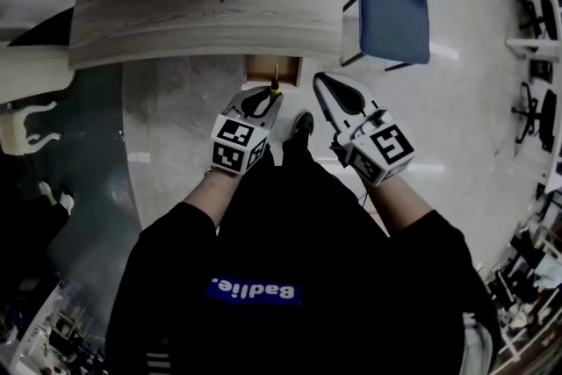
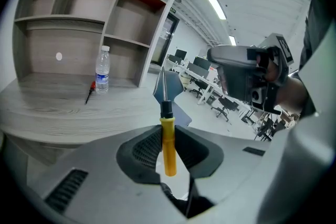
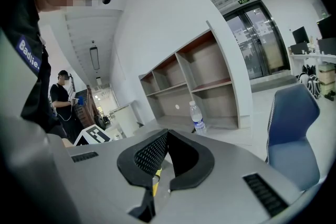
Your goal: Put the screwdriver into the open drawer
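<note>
With my left gripper (image 2: 168,131) only pinching the screwdriver (image 2: 169,152) and my right gripper (image 3: 167,132) closed and empty, a wobble could pivot it past the drawer (image 1: 263,66).

The desk (image 1: 176,22) hides most of the drawer (image 1: 272,68).

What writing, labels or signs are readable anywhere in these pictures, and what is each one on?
"Badlie." in white letters on a blue patch on the person's black shirt, upside down in the head view.
Water bottle label: too small to read.
Green sign over the glass doors: too small to read.
Black-and-white squares on the cubes: patterns, no words.
</note>
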The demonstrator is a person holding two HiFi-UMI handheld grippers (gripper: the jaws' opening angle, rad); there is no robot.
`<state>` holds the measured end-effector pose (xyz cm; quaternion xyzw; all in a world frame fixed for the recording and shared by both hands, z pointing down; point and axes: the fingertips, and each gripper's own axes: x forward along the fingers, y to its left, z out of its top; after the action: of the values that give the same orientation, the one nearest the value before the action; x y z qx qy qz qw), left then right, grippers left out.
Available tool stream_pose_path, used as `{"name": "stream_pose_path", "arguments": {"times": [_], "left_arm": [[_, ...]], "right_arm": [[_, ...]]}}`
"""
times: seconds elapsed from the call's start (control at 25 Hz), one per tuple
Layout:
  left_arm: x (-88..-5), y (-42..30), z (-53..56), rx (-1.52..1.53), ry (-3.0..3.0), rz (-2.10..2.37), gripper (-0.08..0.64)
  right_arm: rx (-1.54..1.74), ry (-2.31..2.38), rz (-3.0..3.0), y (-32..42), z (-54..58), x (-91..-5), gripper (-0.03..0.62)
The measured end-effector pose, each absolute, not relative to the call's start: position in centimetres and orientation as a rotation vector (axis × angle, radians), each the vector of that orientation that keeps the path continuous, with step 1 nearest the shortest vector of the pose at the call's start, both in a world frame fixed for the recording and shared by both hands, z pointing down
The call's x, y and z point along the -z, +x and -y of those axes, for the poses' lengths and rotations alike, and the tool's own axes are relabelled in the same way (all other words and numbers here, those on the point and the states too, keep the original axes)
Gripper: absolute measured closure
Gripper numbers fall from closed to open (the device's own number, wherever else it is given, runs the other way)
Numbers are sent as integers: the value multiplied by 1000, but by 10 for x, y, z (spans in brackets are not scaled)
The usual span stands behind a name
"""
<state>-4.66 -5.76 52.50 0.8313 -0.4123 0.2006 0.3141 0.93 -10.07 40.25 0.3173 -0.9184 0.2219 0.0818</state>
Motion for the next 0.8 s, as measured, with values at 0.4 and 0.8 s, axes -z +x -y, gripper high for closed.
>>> {"name": "stream_pose_path", "arguments": {"times": [0.4, 0.8], "left_arm": [[-571, -45, 52, -665, 2159, 1041, 485], [-623, -40, 50, -821, 2136, 980, 485]], "right_arm": [[-657, 979, 2733, 15, 102, -409, 563], [-662, 1037, 2702, 29, 94, -417, 563]]}}
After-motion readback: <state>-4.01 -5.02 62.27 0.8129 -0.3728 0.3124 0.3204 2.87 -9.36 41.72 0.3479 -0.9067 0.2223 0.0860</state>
